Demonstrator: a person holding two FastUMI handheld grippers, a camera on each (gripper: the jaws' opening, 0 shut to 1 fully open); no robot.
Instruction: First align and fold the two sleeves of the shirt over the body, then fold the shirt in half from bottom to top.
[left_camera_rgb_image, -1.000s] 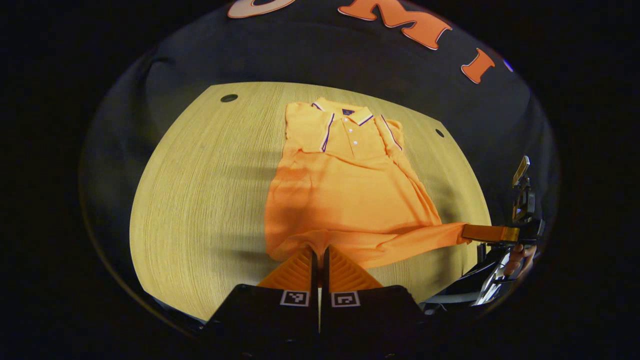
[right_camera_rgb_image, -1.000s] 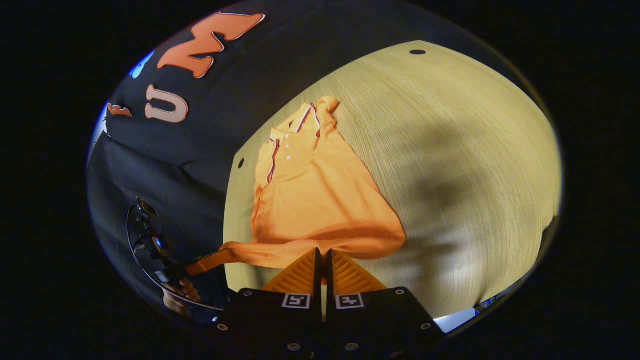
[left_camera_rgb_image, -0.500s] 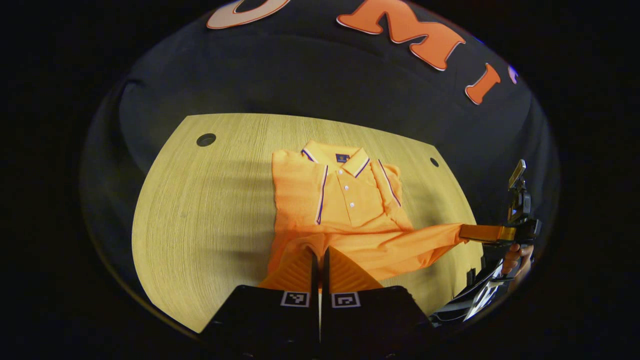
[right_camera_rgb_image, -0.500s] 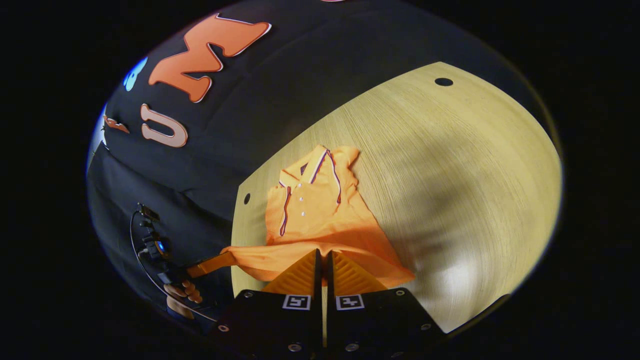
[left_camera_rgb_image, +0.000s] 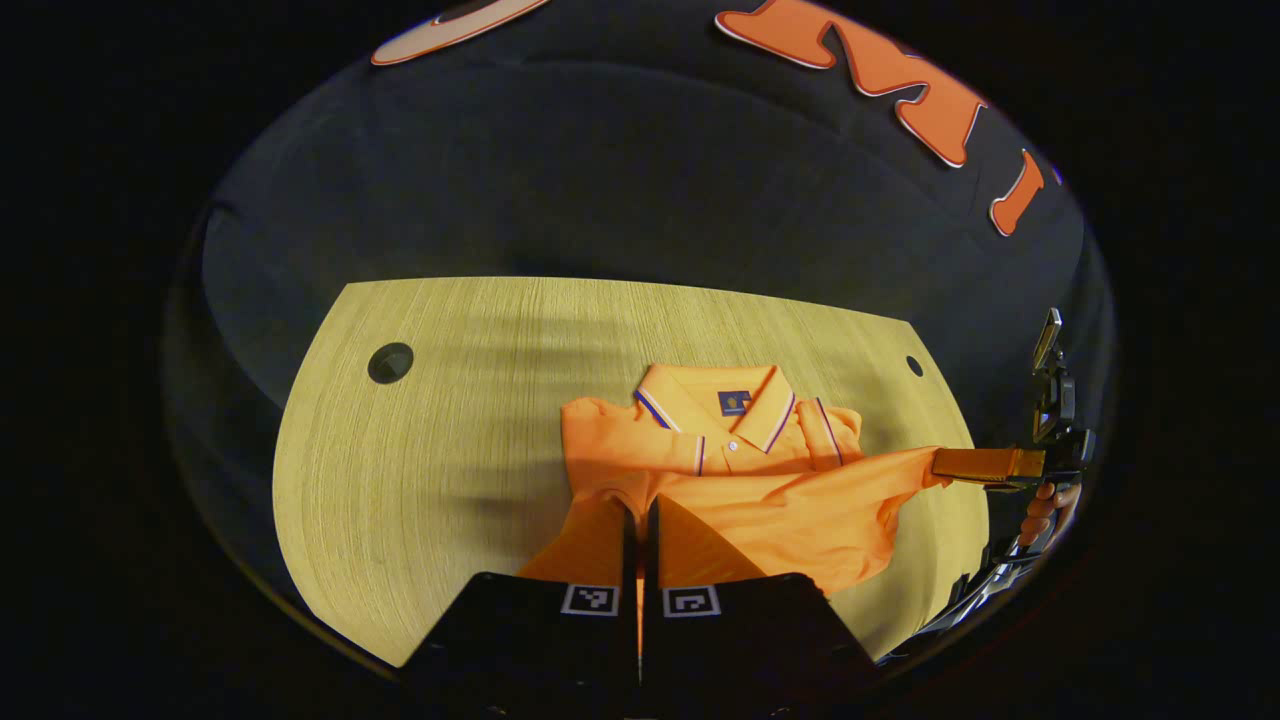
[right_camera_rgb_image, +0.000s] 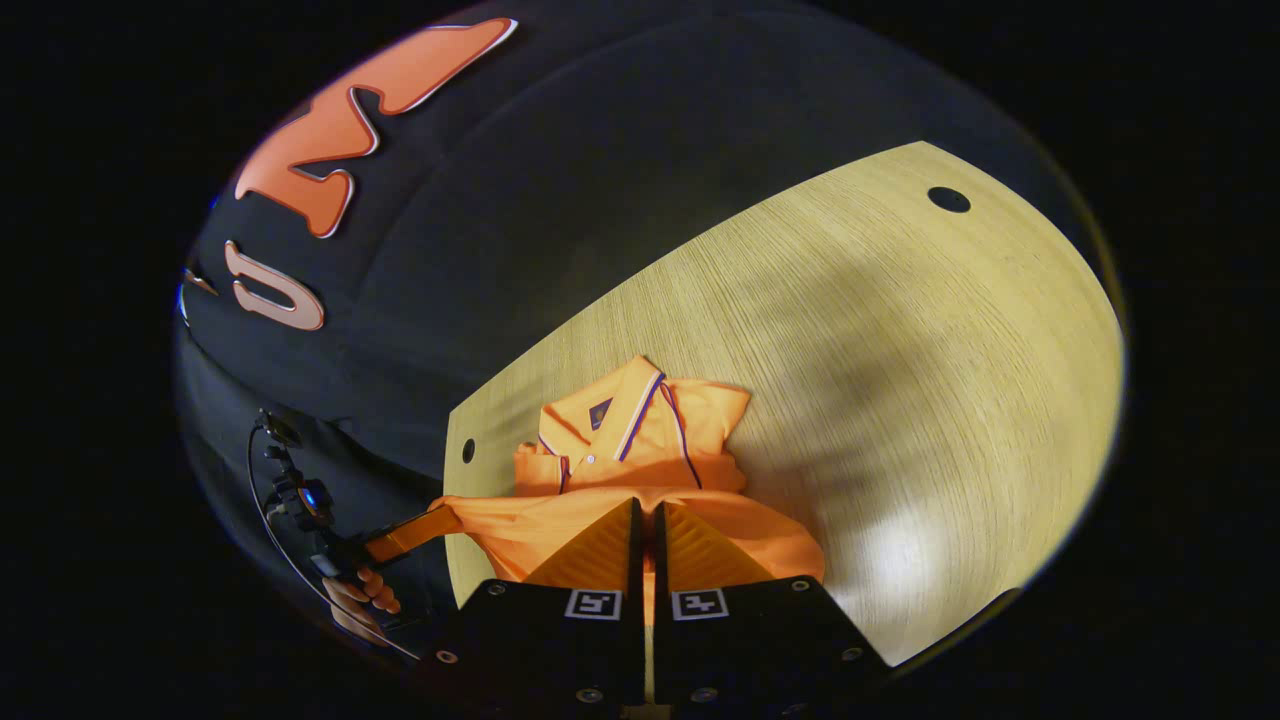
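An orange polo shirt (left_camera_rgb_image: 780, 500) lies on the wooden table (left_camera_rgb_image: 440, 450), sleeves folded in, its striped collar (left_camera_rgb_image: 735, 402) at the far end. My left gripper (left_camera_rgb_image: 640, 508) is shut on the shirt's bottom hem and holds it above the body, close to the collar. In the left gripper view, my right gripper (left_camera_rgb_image: 940, 463) pinches the hem's other corner at the right. The right gripper view shows my right gripper (right_camera_rgb_image: 645, 507) shut on the hem of the shirt (right_camera_rgb_image: 640, 435), with my left gripper (right_camera_rgb_image: 447, 516) at the left holding the stretched edge.
The table has a round hole at each far corner (left_camera_rgb_image: 389, 362) (left_camera_rgb_image: 914, 365). Bare wood lies left of the shirt (left_camera_rgb_image: 400, 500) and across the right gripper view (right_camera_rgb_image: 900, 400). A hand (left_camera_rgb_image: 1045, 505) grips the right tool's handle. Black cloth walls stand behind the table.
Both grippers have carried the bottom hem forward over the shirt's body toward the collar. The lower half now covers most of the front, and only the collar area still shows.
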